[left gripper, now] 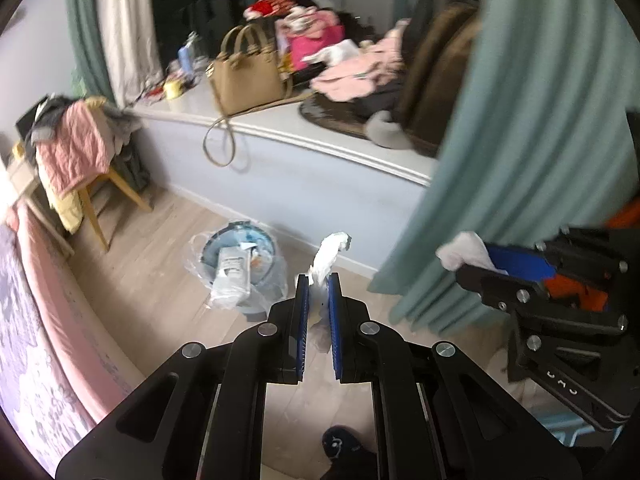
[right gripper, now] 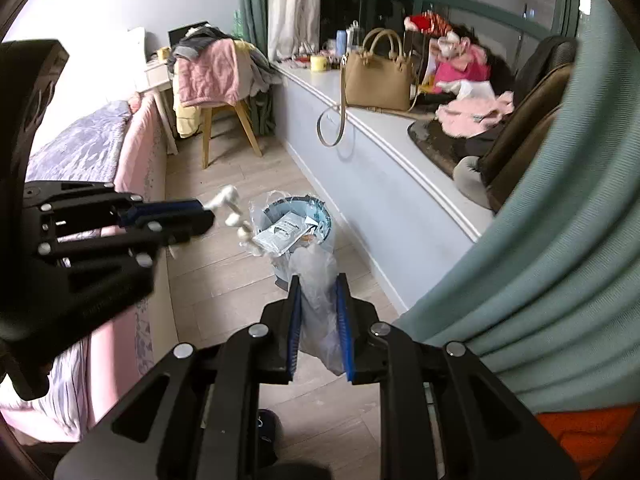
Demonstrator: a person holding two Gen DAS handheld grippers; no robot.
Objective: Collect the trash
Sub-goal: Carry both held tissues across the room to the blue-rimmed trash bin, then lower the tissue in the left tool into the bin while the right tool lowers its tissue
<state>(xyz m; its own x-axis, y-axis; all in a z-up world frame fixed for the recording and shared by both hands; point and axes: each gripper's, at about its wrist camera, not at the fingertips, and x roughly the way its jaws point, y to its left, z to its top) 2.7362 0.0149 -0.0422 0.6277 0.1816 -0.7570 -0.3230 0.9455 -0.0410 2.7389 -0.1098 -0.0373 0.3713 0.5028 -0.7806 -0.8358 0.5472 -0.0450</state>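
Left tool [left gripper: 318, 292] pinches a tissue [left gripper: 330, 256]; right tool [right gripper: 319, 300] clamps a clear bag [right gripper: 316, 280]. Both hang above the wood floor [right gripper: 224, 280], near the bin [left gripper: 240, 264] by the bed [right gripper: 80, 152].

My left gripper [left gripper: 318, 284] has blue pads on black arms and pinches a white tissue [left gripper: 330, 258]. The bin [left gripper: 240, 256] is pale blue under a clear liner – the curtain [left gripper: 520, 140] sage green, the handbag [left gripper: 248, 78] tan, the bedspread [right gripper: 80, 148] grey-lilac floral.

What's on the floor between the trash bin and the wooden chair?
Nothing: bare wood floor lies between the bin and chair, seen in the right wrist view.
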